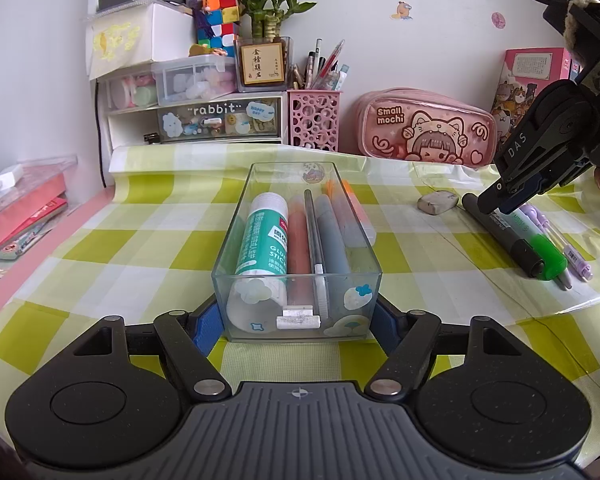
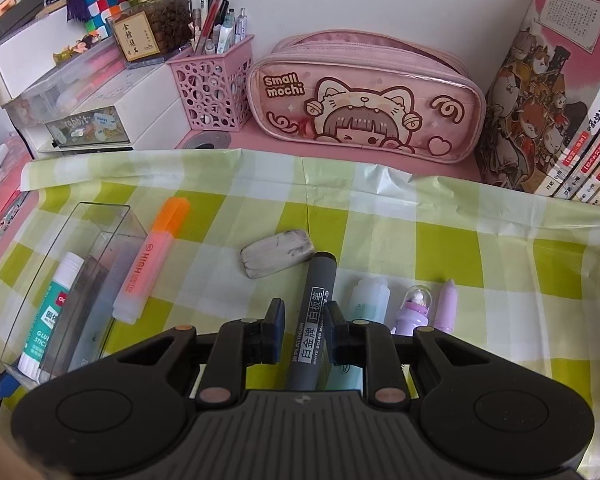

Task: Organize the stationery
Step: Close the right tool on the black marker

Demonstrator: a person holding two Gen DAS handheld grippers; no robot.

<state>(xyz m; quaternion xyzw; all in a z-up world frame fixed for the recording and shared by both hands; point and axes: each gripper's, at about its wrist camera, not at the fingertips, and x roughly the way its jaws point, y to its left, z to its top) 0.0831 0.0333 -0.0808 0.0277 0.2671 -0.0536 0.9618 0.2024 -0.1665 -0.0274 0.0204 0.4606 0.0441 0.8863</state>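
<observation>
A clear plastic box [image 1: 362, 280] sits on the checked tablecloth [image 1: 140, 248] and holds a glue stick [image 1: 262, 236] and several markers. My left gripper [image 1: 296, 326] is closed on the box's near end, one finger on each side wall. My right gripper [image 2: 303, 332] is open, its fingers on either side of a grey whiteboard marker [image 2: 310, 320] that lies on the cloth. In the left wrist view the right gripper [image 1: 500, 200] hovers over that marker [image 1: 500, 236]. An orange highlighter [image 2: 150, 268] lies beside the box [image 2: 100, 216].
A dirty eraser [image 2: 278, 252] lies just beyond the marker. A green highlighter [image 1: 548, 256] and purple pens [image 2: 446, 304] lie to the marker's right. A pink pencil case [image 2: 364, 108], a pink pen holder [image 2: 214, 84], drawer units [image 1: 216, 116] and books [image 2: 548, 92] line the back.
</observation>
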